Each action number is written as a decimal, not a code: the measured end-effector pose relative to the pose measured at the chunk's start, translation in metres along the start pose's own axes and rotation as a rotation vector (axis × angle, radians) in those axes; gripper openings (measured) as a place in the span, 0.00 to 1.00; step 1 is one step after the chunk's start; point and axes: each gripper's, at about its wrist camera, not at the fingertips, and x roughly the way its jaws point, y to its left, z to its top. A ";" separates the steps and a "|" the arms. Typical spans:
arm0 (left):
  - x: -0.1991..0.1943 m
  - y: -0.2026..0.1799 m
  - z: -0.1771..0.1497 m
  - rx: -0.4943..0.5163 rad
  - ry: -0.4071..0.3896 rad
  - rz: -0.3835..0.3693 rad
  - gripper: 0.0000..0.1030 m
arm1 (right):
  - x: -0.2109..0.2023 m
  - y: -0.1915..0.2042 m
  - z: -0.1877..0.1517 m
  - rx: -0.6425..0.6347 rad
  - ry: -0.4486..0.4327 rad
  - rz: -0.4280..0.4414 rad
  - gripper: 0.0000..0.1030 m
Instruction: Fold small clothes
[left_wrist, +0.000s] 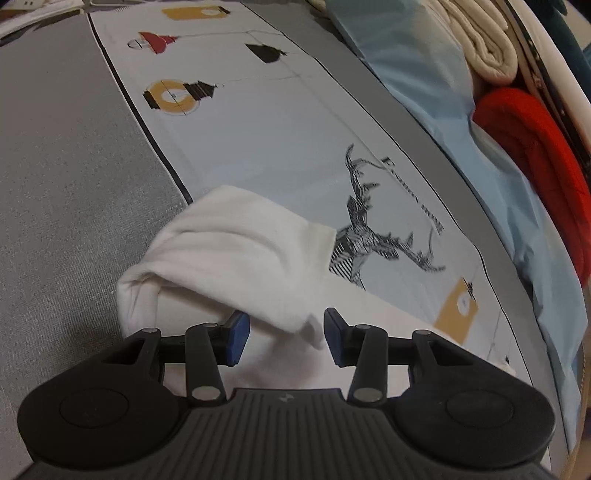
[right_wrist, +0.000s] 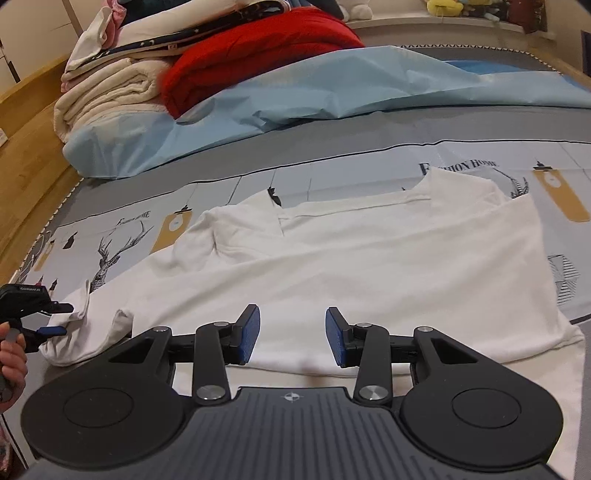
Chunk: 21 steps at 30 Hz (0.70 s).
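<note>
- White shirt (right_wrist: 369, 266) lay spread flat on the printed bedsheet (right_wrist: 332, 177), collar toward the far side, hem near the right wrist camera.
- Right gripper (right_wrist: 291, 336) hovered over the shirt's lower middle, blue pads (right_wrist: 249, 332) well apart, nothing between them.
- Left gripper (left_wrist: 286, 338) sat at the shirt's sleeve (left_wrist: 229, 258); sleeve was bunched and lifted, a fold of it drooping between the wide-apart pads, not pinched.
- In the right wrist view the left gripper (right_wrist: 55, 319) showed at the far left edge, fingers on either side of the sleeve end, hand (right_wrist: 13, 354) on its grip.
- Deer print (left_wrist: 369, 236) lay just beside the sleeve.
- Light blue sheet (right_wrist: 314, 88), red blanket (right_wrist: 258, 48) and cream blanket (right_wrist: 103, 92) were piled at the far side of the bed.
</note>
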 end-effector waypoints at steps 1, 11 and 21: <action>0.001 -0.001 -0.001 -0.002 -0.007 0.010 0.45 | 0.004 -0.001 -0.001 0.006 0.007 -0.001 0.40; -0.015 -0.044 -0.018 0.066 -0.041 0.011 0.03 | 0.010 -0.013 0.000 0.060 0.025 0.008 0.40; -0.083 -0.184 -0.125 0.266 0.075 -0.644 0.03 | -0.003 -0.061 0.009 0.326 -0.027 0.138 0.40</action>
